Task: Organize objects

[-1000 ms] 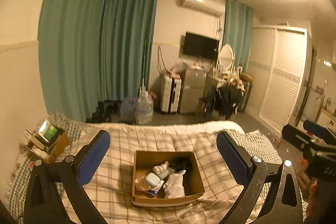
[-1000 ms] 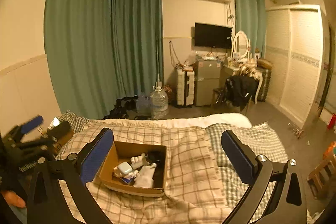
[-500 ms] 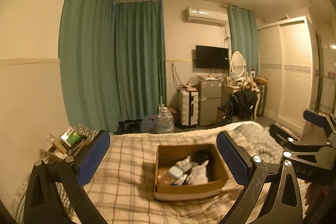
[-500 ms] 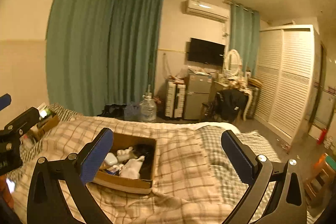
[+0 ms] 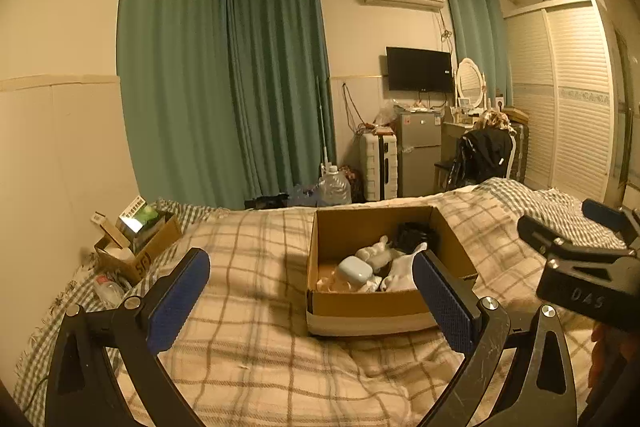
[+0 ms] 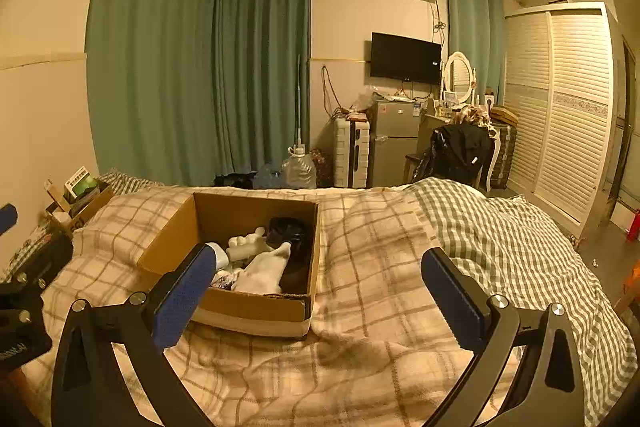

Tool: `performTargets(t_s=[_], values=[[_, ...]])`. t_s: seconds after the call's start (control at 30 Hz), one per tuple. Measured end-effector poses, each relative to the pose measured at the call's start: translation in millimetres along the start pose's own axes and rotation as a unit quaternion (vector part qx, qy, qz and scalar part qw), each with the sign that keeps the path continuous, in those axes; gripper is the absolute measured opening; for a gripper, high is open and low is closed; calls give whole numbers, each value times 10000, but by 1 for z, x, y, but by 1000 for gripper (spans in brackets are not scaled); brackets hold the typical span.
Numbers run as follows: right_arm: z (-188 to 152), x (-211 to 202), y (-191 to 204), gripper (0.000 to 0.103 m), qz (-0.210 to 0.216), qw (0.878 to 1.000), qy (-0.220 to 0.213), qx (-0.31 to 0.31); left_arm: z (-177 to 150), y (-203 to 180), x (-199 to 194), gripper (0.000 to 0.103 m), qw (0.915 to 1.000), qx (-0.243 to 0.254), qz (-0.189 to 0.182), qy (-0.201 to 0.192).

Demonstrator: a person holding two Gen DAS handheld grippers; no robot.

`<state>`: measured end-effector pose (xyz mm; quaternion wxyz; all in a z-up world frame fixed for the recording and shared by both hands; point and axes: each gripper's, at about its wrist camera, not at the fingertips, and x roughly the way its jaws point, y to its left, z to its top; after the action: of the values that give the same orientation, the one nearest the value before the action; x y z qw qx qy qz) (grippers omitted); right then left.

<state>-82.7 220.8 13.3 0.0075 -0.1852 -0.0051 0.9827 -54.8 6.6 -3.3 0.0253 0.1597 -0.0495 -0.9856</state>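
An open cardboard box (image 5: 344, 311) sits on the plaid blanket of the bed; it also shows in the right wrist view (image 6: 256, 309). Inside lie a white earbuds case (image 5: 354, 269), a white cloth item (image 6: 264, 271), a small white figure (image 6: 246, 243) and a black object (image 6: 290, 231). My left gripper (image 5: 310, 291) is open and empty, above the blanket just before the box. My right gripper (image 6: 318, 283) is open and empty, to the right of the box's front corner. The right gripper also shows at the right edge of the left wrist view (image 5: 576, 251).
A second small box (image 5: 136, 243) with cartons stands at the bed's left edge by the wall, with a plastic bottle (image 5: 108, 287) beside it. Green curtains, a water jug (image 5: 334, 187), a suitcase, a fridge, a chair and a wardrobe stand beyond the bed.
Both grippers have come lower and closer to the box. The box now looks larger, and both views have levelled out. Both grippers stay open.
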Motion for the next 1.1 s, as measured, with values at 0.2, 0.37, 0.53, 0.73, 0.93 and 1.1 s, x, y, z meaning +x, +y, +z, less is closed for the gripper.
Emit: performTargets(t_s=[0.2,0.37,0.53,0.73,0.93,1.1], values=[[-1,-1,4,103,1,10000,-35,-67,-4,5,4,103,9998,-136,-29,159],[-2,-3,4,103,-24,9999,-71,-73,-5,7,6,103,9996,-204,-10,185],[-2,-5,7,103,-29,9999,-98,-115,-6,10,8,103,9993,-279,5,267],[-2,-5,9,103,-35,9998,-75,-166,-6,14,9,103,9991,-327,21,282],[-2,-5,10,103,-30,9998,-74,-174,-8,16,10,103,9987,-390,3,327],[-2,-5,10,103,-33,9998,-65,-178,-9,16,11,103,9986,-390,-22,351]])
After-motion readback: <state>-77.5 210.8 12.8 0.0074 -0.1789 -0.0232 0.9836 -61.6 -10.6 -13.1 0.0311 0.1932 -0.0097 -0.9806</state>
